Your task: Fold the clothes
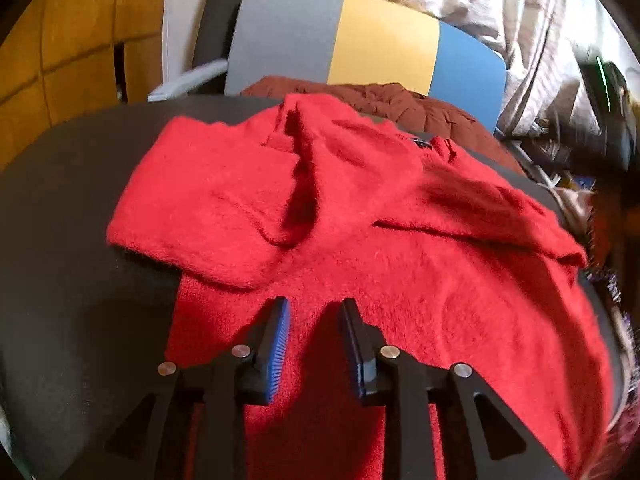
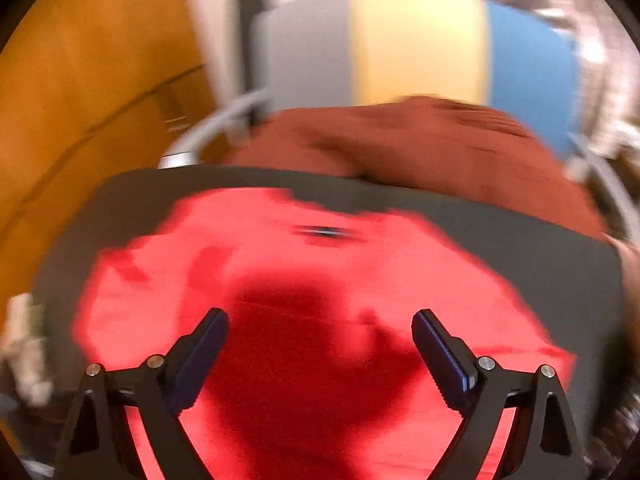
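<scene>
A fuzzy red sweater (image 1: 360, 216) lies spread on a dark table (image 1: 72, 200), with one sleeve folded across its left side and creases running to the right. My left gripper (image 1: 314, 308) hovers over the sweater's near part, its blue-padded jaws narrowly apart with nothing between them. In the blurred right wrist view the same red sweater (image 2: 304, 280) fills the table (image 2: 540, 248). My right gripper (image 2: 320, 322) stands wide open above it, casting a dark shadow on the cloth.
Behind the table stands a chair (image 1: 360, 40) with a grey, yellow and blue back, and a dark red-brown garment (image 1: 400, 100) heaped on its seat. A wooden cabinet (image 1: 60, 60) is at the left. Pale fabric and clutter (image 1: 560, 100) crowd the right.
</scene>
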Tool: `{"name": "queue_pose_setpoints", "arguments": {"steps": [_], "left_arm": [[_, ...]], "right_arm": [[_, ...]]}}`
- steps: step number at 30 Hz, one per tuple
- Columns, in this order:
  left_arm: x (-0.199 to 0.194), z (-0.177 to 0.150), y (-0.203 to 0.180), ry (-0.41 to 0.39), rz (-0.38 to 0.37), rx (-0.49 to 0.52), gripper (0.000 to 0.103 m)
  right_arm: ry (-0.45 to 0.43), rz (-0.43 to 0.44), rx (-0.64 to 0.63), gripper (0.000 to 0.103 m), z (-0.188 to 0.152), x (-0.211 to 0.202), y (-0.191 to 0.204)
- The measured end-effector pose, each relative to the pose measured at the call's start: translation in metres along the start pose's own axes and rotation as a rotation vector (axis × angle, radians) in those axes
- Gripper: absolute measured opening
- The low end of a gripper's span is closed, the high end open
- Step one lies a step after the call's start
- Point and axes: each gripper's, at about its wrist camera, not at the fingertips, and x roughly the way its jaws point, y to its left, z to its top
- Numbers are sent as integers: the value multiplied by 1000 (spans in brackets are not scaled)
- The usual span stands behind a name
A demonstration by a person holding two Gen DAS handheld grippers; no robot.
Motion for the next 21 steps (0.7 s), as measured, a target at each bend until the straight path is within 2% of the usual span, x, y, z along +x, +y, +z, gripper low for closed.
{"name": "queue_pose_setpoints", "arguments": {"steps": [2, 3, 5, 8, 11, 12, 13, 21], "left_arm": [[-1, -1, 2, -7, -15, -8, 29], [-2, -2, 6, -11, -34, -22, 29], [-2, -2, 12, -13, -68, -51, 29], [0, -3, 15, -19, -88, -67, 30], [1, -4, 15, -21, -88, -64, 30], [2, -4, 14, -23, -86, -59, 30], [3, -4, 14, -24, -86, -58, 30], [4, -4, 13, -27, -94, -64, 31]], "right_arm": [[69, 127, -38, 94, 18, 14, 42], [105, 161, -72, 91, 27, 26, 67], [136, 158, -126, 89, 37, 43, 98], [130, 117, -140, 86, 43, 45, 106], [123, 76, -154, 65, 49, 46, 114], [120, 63, -158, 48, 51, 47, 117], [118, 49, -163, 20, 54, 47, 119], [98, -58, -198, 17, 70, 51, 141]]}}
